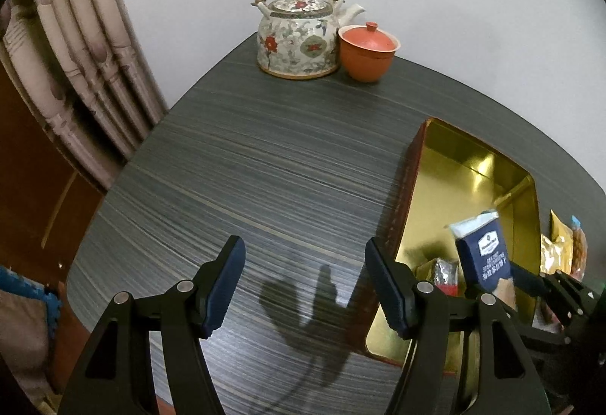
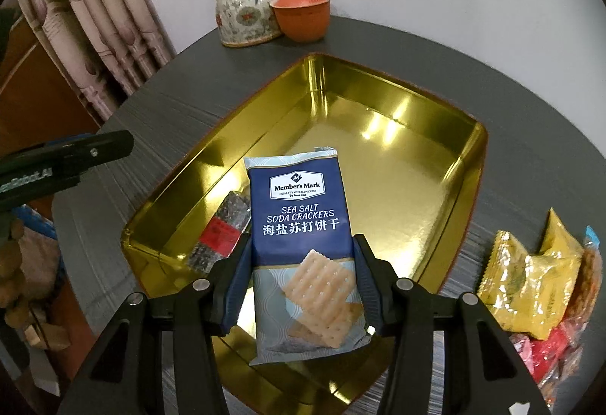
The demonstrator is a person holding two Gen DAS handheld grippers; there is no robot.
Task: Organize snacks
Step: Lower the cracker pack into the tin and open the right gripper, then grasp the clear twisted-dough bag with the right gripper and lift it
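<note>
My right gripper (image 2: 301, 244) is shut on a blue pack of sea salt soda crackers (image 2: 303, 225), held upright over the near end of an open gold tin (image 2: 378, 134). A small silver and red packet (image 2: 219, 229) lies inside the tin by its left wall. In the left wrist view the crackers pack (image 1: 483, 252) shows at the right above the tin (image 1: 466, 165). My left gripper (image 1: 305, 259) stands open over bare table left of the tin, nothing between its fingers.
A pile of yellow and red snack packets (image 2: 538, 278) lies on the dark table (image 1: 265, 157) right of the tin. A floral teapot (image 1: 299, 36) and an orange lidded cup (image 1: 367, 51) stand at the far edge. Curtains (image 1: 75, 55) hang at the left.
</note>
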